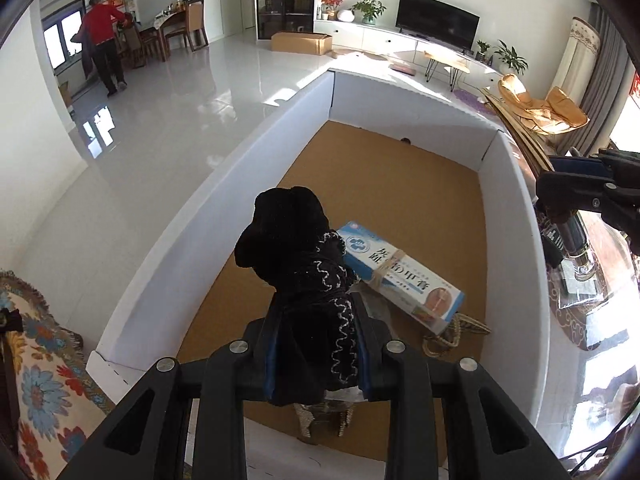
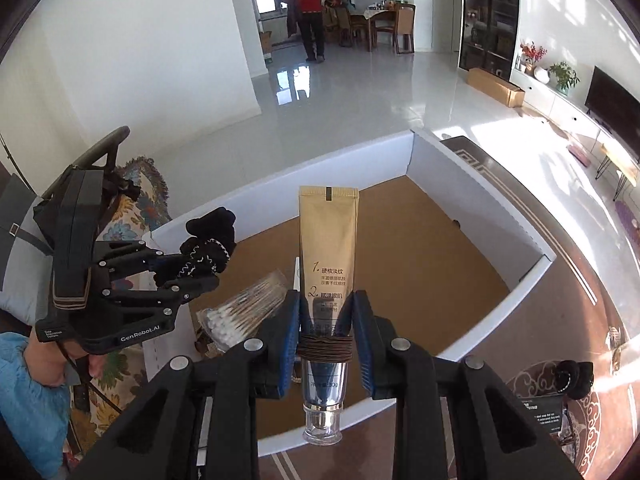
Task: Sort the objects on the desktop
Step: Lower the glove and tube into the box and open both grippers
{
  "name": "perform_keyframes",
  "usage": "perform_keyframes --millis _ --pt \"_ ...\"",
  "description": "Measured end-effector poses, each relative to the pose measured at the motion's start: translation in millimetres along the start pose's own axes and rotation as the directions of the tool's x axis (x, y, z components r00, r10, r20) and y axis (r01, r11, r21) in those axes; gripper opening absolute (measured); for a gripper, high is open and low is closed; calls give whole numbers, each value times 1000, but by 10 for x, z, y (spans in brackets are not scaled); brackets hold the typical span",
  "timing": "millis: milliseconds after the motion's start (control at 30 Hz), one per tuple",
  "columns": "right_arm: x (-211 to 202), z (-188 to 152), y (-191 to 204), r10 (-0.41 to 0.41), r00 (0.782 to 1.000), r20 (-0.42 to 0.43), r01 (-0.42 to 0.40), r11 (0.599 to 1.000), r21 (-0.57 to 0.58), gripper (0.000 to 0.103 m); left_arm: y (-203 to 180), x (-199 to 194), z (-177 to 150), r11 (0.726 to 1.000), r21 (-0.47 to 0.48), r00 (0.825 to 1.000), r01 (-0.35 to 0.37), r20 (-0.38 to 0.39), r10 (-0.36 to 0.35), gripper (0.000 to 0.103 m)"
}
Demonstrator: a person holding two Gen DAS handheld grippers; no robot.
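Note:
My left gripper (image 1: 316, 344) is shut on a black knitted glove (image 1: 304, 264) with white zigzag stitching and holds it above the near end of a white-walled box (image 1: 256, 168) with a brown floor. A blue and white medicine carton (image 1: 400, 276) lies in the box. My right gripper (image 2: 326, 332) is shut on a gold cream tube (image 2: 328, 248) with a clear cap, upright over the box's (image 2: 472, 184) near edge. The left gripper with the glove (image 2: 208, 248) shows at the left in the right wrist view. The right gripper (image 1: 576, 188) shows at the right edge in the left wrist view.
A clear pack of cotton swabs (image 2: 240, 312) lies in the box's near left corner. Woven straw items (image 1: 452, 332) lie under the carton. A floral cloth (image 1: 44, 364) is left of the box. A dark glossy table (image 2: 560, 320) carries the box. A person (image 2: 308, 8) stands far off.

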State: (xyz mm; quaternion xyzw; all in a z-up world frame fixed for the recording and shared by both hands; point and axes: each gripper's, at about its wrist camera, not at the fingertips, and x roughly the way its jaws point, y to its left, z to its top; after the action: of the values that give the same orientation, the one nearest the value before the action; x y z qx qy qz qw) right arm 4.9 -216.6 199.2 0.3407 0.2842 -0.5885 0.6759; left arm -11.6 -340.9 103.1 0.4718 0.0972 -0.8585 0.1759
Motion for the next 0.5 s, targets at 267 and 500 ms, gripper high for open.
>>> perform_keyframes --millis 267,500 --pt "944 3 -51 -99 986 -134 101 995 10 33 149 353 -92 998 -33 996 -44 -79 42 67" --pt "594 -218 -359 -53 998 29 49 993 109 66 -80 -104 -141 980 -13 976 -196 92 197 77"
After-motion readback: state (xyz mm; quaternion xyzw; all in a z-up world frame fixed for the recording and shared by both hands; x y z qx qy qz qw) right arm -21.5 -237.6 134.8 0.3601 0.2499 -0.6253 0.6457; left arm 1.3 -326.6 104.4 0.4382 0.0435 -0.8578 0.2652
